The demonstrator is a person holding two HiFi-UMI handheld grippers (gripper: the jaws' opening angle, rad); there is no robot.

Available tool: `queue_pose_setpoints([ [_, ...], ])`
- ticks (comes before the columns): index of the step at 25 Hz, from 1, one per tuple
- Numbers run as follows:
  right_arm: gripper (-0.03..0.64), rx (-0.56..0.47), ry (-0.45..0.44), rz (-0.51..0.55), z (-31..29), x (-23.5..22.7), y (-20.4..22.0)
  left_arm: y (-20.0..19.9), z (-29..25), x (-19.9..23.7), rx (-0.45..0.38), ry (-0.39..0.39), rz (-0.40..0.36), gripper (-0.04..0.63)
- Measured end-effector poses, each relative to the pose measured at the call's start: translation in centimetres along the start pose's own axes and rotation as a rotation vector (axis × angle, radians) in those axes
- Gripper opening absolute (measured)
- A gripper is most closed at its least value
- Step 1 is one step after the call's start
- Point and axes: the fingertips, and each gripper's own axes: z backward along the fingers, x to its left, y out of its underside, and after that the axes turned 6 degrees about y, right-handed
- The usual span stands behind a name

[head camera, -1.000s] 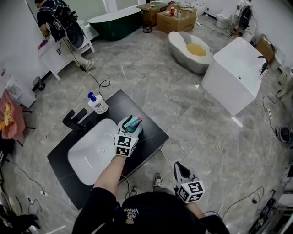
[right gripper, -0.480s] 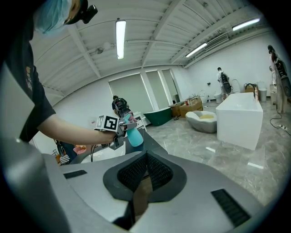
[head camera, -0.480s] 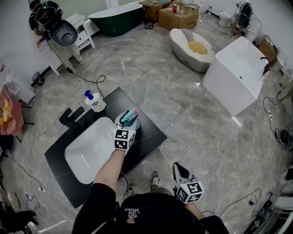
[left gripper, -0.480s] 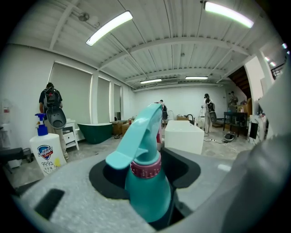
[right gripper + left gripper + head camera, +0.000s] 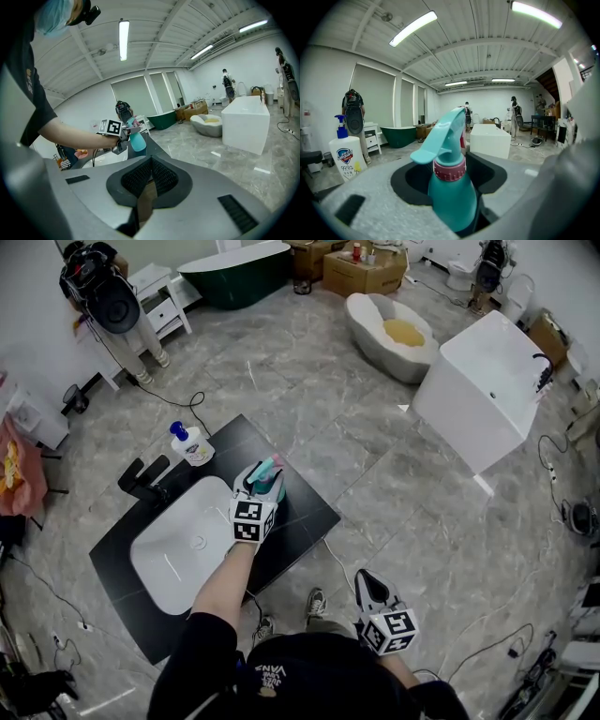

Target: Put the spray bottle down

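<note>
R gripper [image 5: 368, 583], low right by the body: hasn't budged, jaws closed together, nothing in them.

The change is at the L gripper [image 5: 262, 486]. Vs a sec ago it has slid a touch further over the counter [image 5: 302, 509] and dropped a little. In the last half sec it has all but stopped. Its jaws stand part-way apart but clamped on the bottle [image 5: 452, 192], holding the teal body low down. Their width is unchanged, so no release yet.

The bottle is upright over the counter's right part, just right of the basin [image 5: 178, 549]. Can't tell if its base touches the top yet; from the R gripper view it looks v. close. My read: lowering is about done. What's left is to seat it, open the jaws and back off.

Surface: black counter, flat and bare under the bottle. The white basin is sunk in the left-centre, w/ a black tap [image 5: 142, 480] on its far-left side. A soap pump [image 5: 192, 446] stands at the far corner, well apart from the bottle.

Room:
- grey marble-look floor [image 5: 375, 465] w/ cables [image 5: 202, 409]
- white box tub [image 5: 478, 399] to the right
- oval tub [image 5: 394, 343] beyond it
- green tub [image 5: 234, 273] and cardboard boxes [image 5: 361, 268] at the far wall
- a person [image 5: 98, 292] by a white cabinet [image 5: 159, 296], far left
</note>
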Motion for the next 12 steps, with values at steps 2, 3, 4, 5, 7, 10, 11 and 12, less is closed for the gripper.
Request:
queue_pose_setpoints([
  [2,0.003,0.000,-0.001,0.000,-0.07,0.08,-0.01,0.11,-0.01,0.00,0.008,0.006,0.006,0.224],
  [3,0.002,0.000,-0.003,0.001,-0.12,0.17,-0.03,0.19,0.00,0.01,0.014,0.010,0.011,0.224],
  [4,0.003,0.000,-0.005,0.002,-0.18,0.28,-0.04,0.30,0.02,0.01,0.020,0.015,0.016,0.224],
  [5,0.003,-0.001,-0.006,0.003,-0.21,0.37,-0.05,0.45,0.05,-0.01,0.025,0.020,0.024,0.232],
  [7,0.003,-0.005,-0.008,0.004,-0.22,0.51,-0.04,0.78,0.20,-0.03,0.033,0.024,0.041,0.265],
  [10,0.003,-0.010,-0.008,0.006,-0.13,0.73,-0.11,0.98,0.54,0.03,0.037,0.022,0.054,0.303],
  [11,0.003,-0.011,-0.007,0.007,-0.06,0.78,-0.14,0.93,0.66,0.01,0.035,0.024,0.055,0.308],
  [12,0.002,-0.013,-0.006,0.007,0.04,0.80,-0.14,0.86,0.80,-0.04,0.031,0.025,0.057,0.313],
])
